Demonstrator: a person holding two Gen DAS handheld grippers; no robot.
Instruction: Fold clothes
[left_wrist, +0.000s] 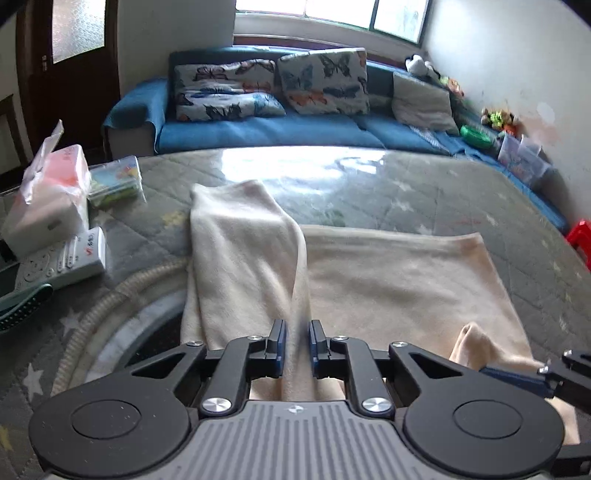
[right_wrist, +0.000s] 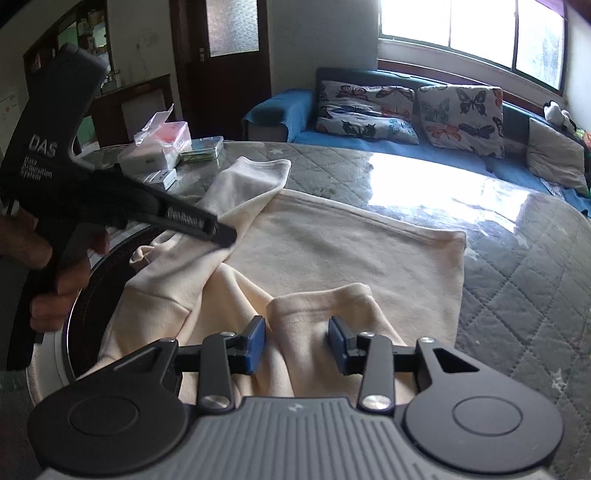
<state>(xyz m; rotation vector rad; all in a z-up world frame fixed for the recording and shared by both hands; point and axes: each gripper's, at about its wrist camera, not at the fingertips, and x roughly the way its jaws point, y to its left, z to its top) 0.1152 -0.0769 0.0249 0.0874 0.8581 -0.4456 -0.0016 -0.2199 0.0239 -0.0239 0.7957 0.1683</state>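
Though bunched near both clamping grippers, cream garment otherwise flat; sleeve rumpled.

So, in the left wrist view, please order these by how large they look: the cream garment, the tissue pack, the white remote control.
1. cream garment, by far the largest.
2. tissue pack.
3. white remote control, looks somewhat smaller, though fisheye distortion near the edge makes this unsure.

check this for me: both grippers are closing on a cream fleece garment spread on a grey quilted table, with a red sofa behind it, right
Not quite: the sofa is blue, not red, as the left wrist view shows. The rest holds: left gripper and right gripper each straddle a fold of the cream fleece garment on the grey quilted table.
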